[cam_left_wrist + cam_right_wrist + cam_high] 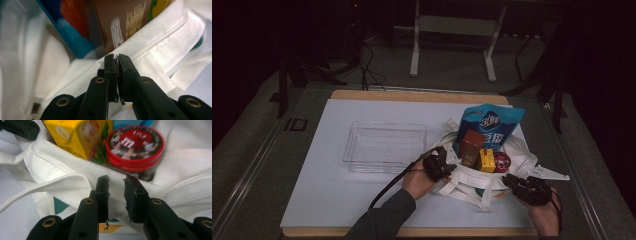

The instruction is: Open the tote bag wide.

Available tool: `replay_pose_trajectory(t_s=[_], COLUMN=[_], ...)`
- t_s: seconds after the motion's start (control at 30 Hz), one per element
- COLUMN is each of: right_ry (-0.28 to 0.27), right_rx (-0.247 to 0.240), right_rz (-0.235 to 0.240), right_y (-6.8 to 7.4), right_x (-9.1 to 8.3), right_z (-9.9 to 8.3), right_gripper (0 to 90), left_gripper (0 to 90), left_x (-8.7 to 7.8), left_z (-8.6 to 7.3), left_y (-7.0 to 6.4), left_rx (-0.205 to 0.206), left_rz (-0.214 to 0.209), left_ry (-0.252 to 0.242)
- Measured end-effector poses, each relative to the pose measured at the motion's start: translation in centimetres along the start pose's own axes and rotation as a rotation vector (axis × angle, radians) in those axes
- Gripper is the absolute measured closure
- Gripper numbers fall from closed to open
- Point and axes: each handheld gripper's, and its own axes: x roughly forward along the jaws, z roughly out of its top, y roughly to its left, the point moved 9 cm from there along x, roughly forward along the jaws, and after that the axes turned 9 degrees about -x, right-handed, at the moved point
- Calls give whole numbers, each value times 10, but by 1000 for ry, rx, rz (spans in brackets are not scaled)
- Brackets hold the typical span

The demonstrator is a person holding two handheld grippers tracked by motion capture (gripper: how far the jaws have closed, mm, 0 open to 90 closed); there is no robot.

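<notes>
On the worktop [312,200], covered w/ a white sheet, a white tote bag [472,182] lies at the right-front, mouth facing up and away from the person. At the bag's near rim, 2 grippers work the fabric. Left gripper [117,58] sits at the bag's left rim; its jaws are pressed together w/ the white hem pinched between them, just below the zip seam. Right gripper [117,181] sits at the bag's right-front edge; its jaws stand apart, w/ white fabric lying behind the gap, not clamped. Inside the bag, a brown box [471,146] stands upright beside a yellow carton [486,161], and a round red-lidded candy tub [501,161] sits just right of the carton. Behind these, a blue pouch [491,125] rises tallest. Left of the bag, apart from it, a clear plastic tray [384,146] rests on the sheet.
</notes>
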Motion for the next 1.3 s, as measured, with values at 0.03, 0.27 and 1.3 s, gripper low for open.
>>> replay_pose_trajectory(t_s=[0.03,0.27,1.3], right_ry=[8,36,42], right_rx=[4,34,26], right_rz=[1,-3,-32], right_y=[1,4,8], right_x=[5,23,29], right_z=[-3,-19,-24], right_gripper=[738,833,900], left_gripper=[881,900,866], left_x=[3,16,3], left_z=[-3,-15,9], left_y=[-1,-2,13], left_rx=[1,-26,-53], left_rz=[6,11,28], left_ry=[6,16,-66])
